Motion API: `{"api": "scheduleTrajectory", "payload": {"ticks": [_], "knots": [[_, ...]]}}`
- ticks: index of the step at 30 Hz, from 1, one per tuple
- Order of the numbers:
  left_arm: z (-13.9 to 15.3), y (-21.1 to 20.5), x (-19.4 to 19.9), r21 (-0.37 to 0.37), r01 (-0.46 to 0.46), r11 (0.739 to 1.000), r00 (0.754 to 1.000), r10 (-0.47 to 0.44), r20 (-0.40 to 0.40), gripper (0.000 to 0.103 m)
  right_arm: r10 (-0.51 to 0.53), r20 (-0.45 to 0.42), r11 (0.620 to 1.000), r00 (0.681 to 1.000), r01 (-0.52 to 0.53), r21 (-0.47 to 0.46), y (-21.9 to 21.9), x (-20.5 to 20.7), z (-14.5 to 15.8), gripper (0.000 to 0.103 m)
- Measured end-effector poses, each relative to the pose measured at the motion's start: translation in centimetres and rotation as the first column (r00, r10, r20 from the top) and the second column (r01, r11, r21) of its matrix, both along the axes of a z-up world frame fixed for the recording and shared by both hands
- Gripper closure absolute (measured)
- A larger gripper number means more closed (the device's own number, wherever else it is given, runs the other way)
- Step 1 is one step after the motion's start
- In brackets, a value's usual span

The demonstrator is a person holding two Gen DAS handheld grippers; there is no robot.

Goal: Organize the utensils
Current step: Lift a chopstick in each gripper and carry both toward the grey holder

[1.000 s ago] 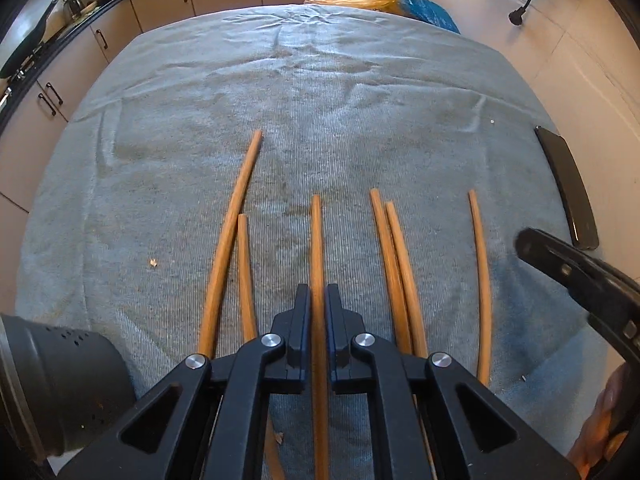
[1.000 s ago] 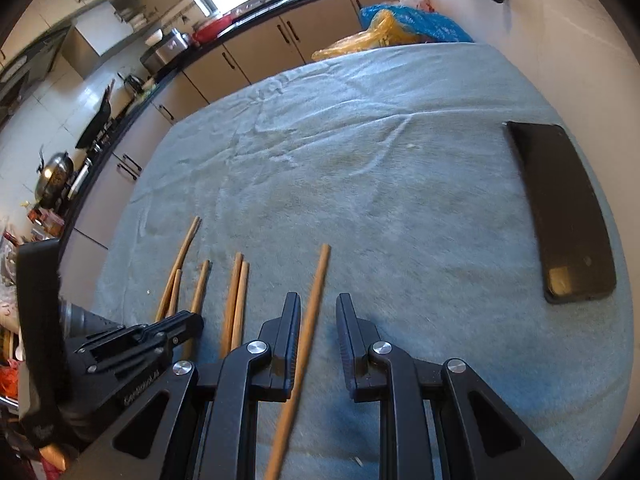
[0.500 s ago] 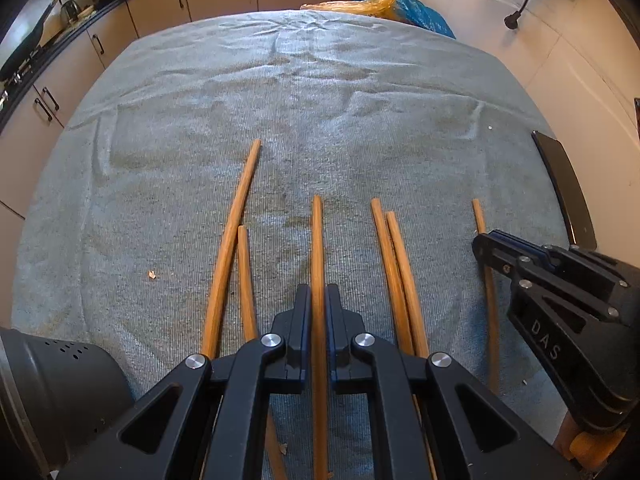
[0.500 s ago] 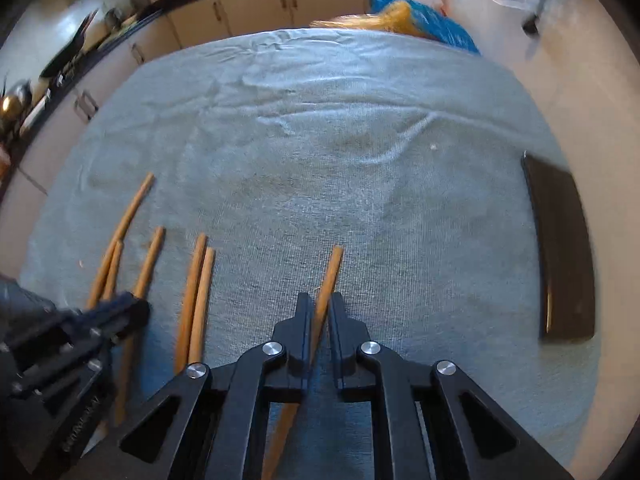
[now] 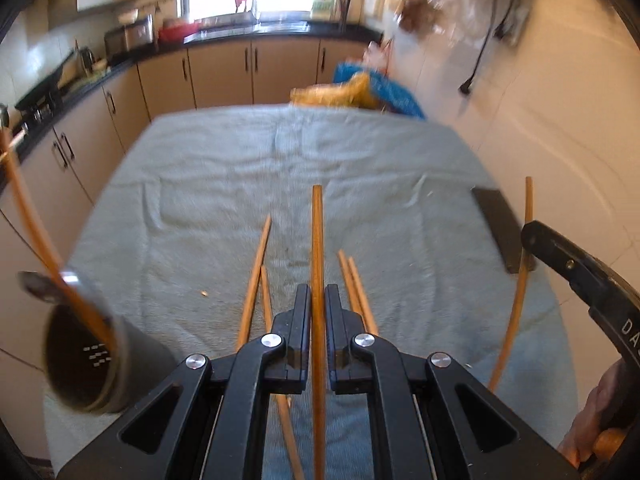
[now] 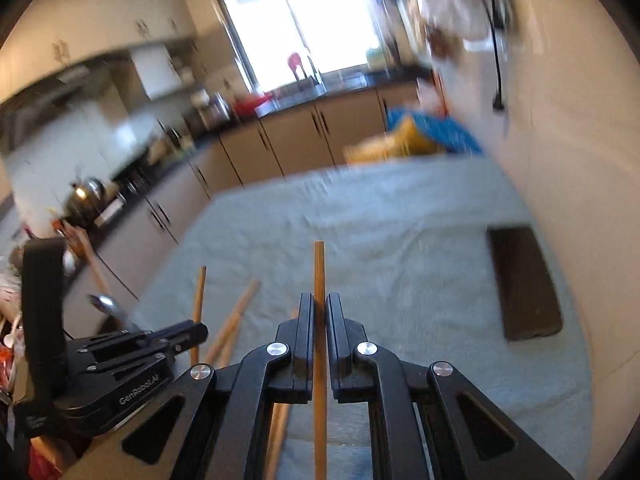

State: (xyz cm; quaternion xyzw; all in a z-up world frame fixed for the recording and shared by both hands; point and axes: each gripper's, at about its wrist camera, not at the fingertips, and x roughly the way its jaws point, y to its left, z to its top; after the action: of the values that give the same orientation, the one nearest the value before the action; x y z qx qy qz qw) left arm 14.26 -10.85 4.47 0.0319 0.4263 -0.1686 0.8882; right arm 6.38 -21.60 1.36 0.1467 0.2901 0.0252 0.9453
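My left gripper (image 5: 318,294) is shut on a wooden chopstick (image 5: 317,240) and holds it tilted up off the blue-grey cloth (image 5: 280,184). My right gripper (image 6: 319,302) is shut on another wooden chopstick (image 6: 319,272), also lifted; that chopstick shows at the right of the left wrist view (image 5: 520,280). Several more chopsticks (image 5: 256,268) lie on the cloth below the left gripper. A dark perforated utensil holder (image 5: 88,364) stands at the near left with a chopstick and a metal spoon in it.
A black phone (image 5: 500,224) lies near the cloth's right edge, also in the right wrist view (image 6: 524,280). Blue and yellow bags (image 5: 360,92) sit at the far end. Kitchen cabinets (image 5: 224,76) run behind and to the left; a white wall is on the right.
Both grippers have lifted and tilted up, each raising its chopstick off the cloth. The right gripper closed on its chopstick during the last second. The utensil holder now shows more fully.
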Motion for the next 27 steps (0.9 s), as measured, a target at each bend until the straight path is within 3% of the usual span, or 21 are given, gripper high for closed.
{"api": "scheduleTrajectory", "payload": {"ticks": [5, 9, 27], "knots": [[3.8, 1.1, -3.3, -0.025, 0.021, 0.999, 0.996, -0.018, 0.085, 0.097, 0.000, 0.116, 1.000, 0.993, 0.001, -0.007, 0.9, -4.2, 1.8, 0.097], [5.3, 1.5, -4.9, -0.036, 0.039, 0.999, 0.993, -0.034, 0.111, 0.097, 0.002, 0.166, 1.000, 0.986, 0.003, -0.030, 1.9, -6.9, 2.5, 0.097], [6.4, 3.1, -6.7, -0.056, 0.025, 0.998, 0.990, -0.016, 0.142, 0.097, 0.009, 0.222, 0.998, 0.975, 0.004, -0.056, 4.0, -7.7, 4.3, 0.097]]}}
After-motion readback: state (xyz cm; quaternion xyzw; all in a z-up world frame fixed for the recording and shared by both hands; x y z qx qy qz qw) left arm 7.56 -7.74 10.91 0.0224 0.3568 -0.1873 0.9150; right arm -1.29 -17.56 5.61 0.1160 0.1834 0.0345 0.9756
